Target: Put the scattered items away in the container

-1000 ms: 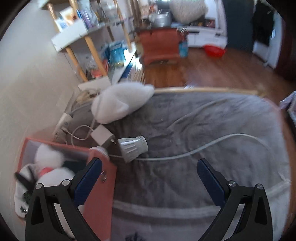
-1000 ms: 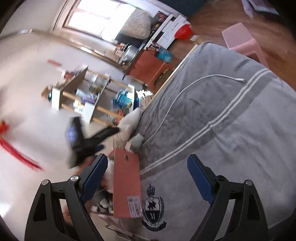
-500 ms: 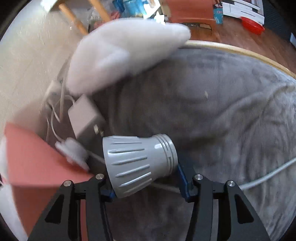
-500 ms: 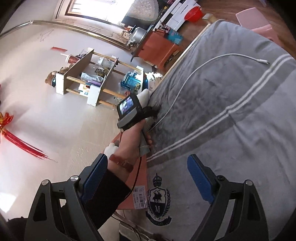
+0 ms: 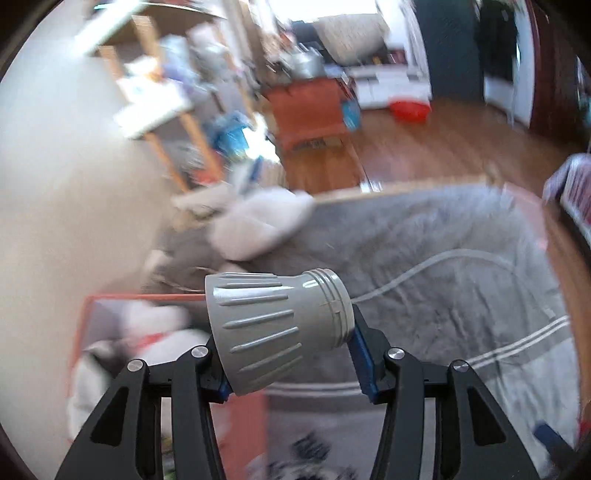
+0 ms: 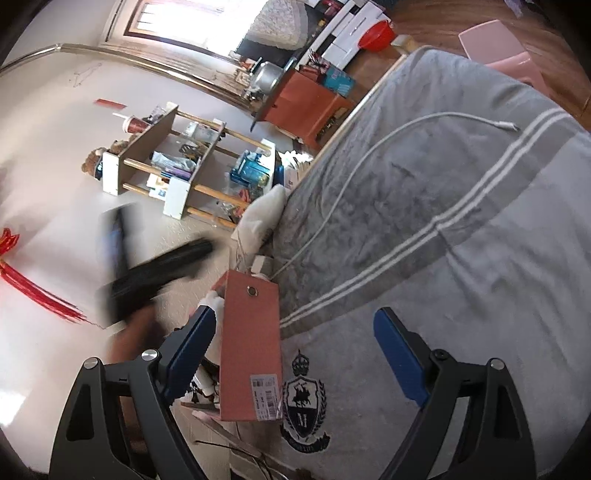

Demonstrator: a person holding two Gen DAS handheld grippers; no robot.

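My left gripper (image 5: pixel 290 363) is shut on a grey ribbed lamp socket (image 5: pixel 273 325) and holds it in the air above the bed, near the open orange box (image 5: pixel 85 321). The box holds white soft items (image 5: pixel 155 321). In the right wrist view the box (image 6: pixel 249 347) stands at the bed's left edge, and the left gripper shows blurred (image 6: pixel 155 273) to its left. My right gripper (image 6: pixel 295 350) is open and empty above the grey blanket (image 6: pixel 461 258). A white cable (image 6: pixel 369 158) lies across the blanket. A white charger (image 6: pixel 260 266) lies behind the box.
A white pillow (image 5: pixel 258 225) lies at the bed's far left corner. A wooden shelf (image 6: pixel 177 166) with clutter stands by the wall. An orange cabinet (image 6: pixel 306 103) and a red bowl (image 6: pixel 376 33) are on the wooden floor beyond the bed.
My left gripper closed on the lamp socket on the blanket and has lifted it up and back toward the box. The right gripper has barely moved.
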